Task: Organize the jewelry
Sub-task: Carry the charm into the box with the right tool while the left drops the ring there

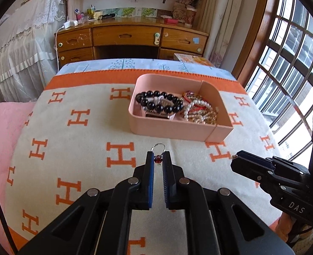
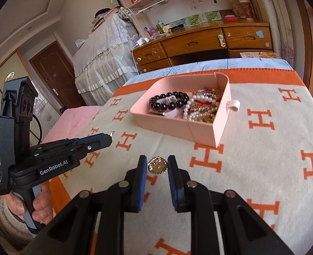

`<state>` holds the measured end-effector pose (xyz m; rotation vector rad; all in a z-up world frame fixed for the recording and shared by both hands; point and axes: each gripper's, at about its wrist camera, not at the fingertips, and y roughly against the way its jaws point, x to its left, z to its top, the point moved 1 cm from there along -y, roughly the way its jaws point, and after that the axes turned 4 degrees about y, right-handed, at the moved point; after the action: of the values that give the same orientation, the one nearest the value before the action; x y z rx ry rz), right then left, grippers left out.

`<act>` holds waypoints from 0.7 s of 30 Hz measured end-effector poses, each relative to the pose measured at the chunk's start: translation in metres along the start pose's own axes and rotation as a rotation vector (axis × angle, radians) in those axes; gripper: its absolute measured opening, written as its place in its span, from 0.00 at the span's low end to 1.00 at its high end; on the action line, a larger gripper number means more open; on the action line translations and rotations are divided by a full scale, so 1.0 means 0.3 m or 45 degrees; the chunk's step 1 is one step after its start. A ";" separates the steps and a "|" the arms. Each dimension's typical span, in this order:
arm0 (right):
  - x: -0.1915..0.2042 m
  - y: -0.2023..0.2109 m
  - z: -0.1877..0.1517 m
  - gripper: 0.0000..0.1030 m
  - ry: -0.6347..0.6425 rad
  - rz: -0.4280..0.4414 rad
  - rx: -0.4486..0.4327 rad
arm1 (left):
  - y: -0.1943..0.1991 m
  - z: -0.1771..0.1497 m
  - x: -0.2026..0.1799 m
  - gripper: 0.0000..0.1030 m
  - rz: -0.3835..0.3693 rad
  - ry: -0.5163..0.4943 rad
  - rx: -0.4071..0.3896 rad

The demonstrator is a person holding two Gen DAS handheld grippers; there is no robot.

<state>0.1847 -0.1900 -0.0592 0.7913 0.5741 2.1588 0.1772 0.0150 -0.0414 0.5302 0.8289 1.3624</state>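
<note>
My left gripper (image 1: 158,158) is shut on a silver ring with a red stone (image 1: 158,153), held above the blanket short of the pink tray (image 1: 173,128). My right gripper (image 2: 157,163) is shut on a round gold brooch (image 2: 156,165), also above the blanket. The tray (image 2: 169,125) holds a black bead bracelet (image 1: 159,102), a pearl bracelet (image 1: 195,106) and several gold and red bracelets. The right gripper shows at the right of the left wrist view (image 1: 236,156), and the left gripper shows at the left of the right wrist view (image 2: 110,137).
The bed carries a cream blanket with orange H marks (image 1: 75,148) and a pink pillow (image 1: 1,131) at the left. A wooden desk (image 1: 126,36) stands beyond the bed. A barred window (image 1: 290,68) is at the right.
</note>
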 end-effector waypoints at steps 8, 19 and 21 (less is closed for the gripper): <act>0.022 0.065 0.248 0.19 0.001 -0.069 -0.108 | 0.009 0.215 -0.057 0.05 -0.129 0.014 -0.020; -0.109 -0.099 0.370 0.20 -0.262 -0.035 -0.024 | -0.199 0.304 -0.085 0.06 -0.204 0.044 0.138; -0.120 -0.130 0.361 0.20 -0.284 -0.024 0.002 | -0.222 0.298 -0.079 0.10 -0.198 0.049 0.155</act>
<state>0.2979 -0.1781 -0.0192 1.0077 0.4654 2.0186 0.2887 -0.0073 -0.0315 0.5243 0.9689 1.1880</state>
